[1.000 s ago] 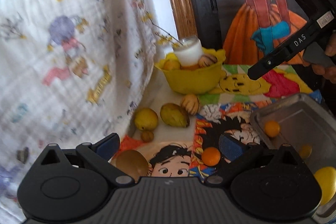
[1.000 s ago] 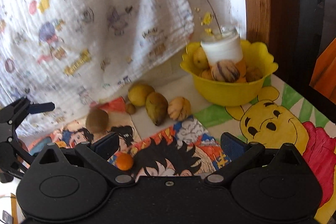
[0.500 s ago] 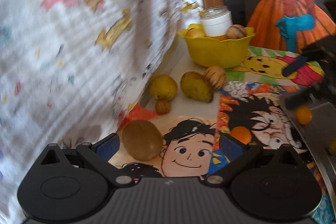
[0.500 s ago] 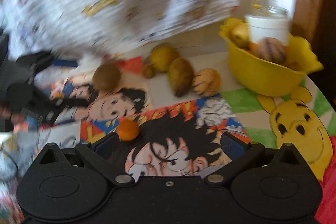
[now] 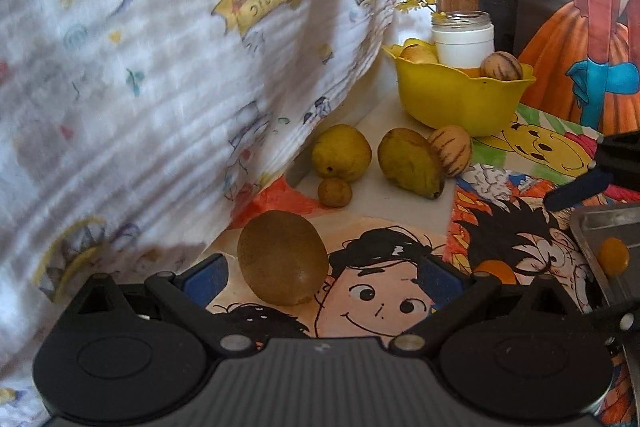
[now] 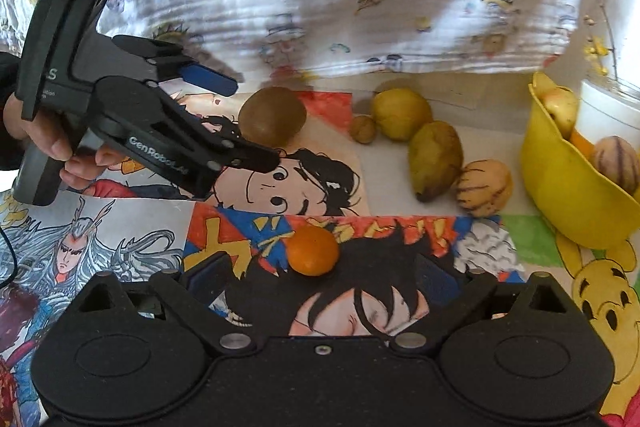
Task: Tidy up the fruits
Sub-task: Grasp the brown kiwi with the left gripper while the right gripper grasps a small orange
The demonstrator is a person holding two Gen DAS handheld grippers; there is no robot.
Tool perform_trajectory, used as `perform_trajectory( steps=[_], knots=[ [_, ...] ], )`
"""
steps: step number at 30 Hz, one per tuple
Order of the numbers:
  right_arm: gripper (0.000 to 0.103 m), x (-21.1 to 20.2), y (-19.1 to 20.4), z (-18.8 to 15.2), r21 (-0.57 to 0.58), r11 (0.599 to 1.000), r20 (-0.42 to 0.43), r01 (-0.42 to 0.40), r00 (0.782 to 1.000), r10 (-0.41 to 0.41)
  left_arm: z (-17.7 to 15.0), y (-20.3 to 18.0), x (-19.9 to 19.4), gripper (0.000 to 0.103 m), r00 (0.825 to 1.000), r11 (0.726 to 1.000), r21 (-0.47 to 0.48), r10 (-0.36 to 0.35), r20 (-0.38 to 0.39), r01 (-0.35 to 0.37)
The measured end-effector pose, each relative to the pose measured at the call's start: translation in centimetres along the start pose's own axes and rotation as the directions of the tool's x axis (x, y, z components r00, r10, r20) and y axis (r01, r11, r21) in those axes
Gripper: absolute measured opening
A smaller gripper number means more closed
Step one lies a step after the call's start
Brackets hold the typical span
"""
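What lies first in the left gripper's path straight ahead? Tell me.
Probably the brown kiwi: it sits just ahead of the left gripper, off-centre toward one finger of the open jaws, untouched. Depth is uncertain.

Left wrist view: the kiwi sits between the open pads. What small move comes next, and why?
Probably ease the left tool forward a touch, then close. The kiwi lies on the mat between its open pads, nearer the left-hand one and untouched. The right tool, jaws just narrowing slightly yet open, frames the small orange separately, so no clash seems likely.

Right tongs (image 6: 320, 279) jaws wide, closing slightly; orange (image 6: 313, 250) between tips, untouched
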State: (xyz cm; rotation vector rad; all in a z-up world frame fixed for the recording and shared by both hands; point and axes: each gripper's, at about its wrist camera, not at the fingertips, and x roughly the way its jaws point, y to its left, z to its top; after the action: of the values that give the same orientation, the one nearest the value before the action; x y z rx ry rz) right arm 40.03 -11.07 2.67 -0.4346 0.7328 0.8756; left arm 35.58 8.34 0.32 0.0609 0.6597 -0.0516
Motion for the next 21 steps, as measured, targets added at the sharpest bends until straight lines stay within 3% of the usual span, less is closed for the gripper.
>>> perform_trajectory(
  steps=[9, 13, 17, 21],
  knots=[
    [0.077, 2.2, 0.6, 0.2, -0.009, 1.000, -0.032, -0.006, 0.999, 0.005, 0.0, 0.6, 1.7, 0.102, 1.000, 0.999, -0.051, 0.000, -0.009, -0.001],
    [0.064, 2.9, 0.8, 0.1, -0.010, 1.000, -0.041, -0.003, 0.999, 0.003, -0.1, 0.8, 2.4, 0.096, 1.000, 0.997, -0.077, 0.001, -0.023, -0.002],
    [0.060, 3.0, 0.6, 0.0, 0.013, 1.000, -0.035, -0.011, 0.999, 0.012, -0.1, 1.0, 2.7, 0.092, 1.000, 0.996, -0.094, 0.009, -0.025, -0.012],
    [0.049, 3.1, 0.6, 0.0, 0.016, 1.000, -0.027, -0.013, 1.000, 0.013, -0.1, 1.1, 2.8, 0.085, 0.999, 0.995, -0.096, 0.026, -0.025, -0.028]
  ],
)
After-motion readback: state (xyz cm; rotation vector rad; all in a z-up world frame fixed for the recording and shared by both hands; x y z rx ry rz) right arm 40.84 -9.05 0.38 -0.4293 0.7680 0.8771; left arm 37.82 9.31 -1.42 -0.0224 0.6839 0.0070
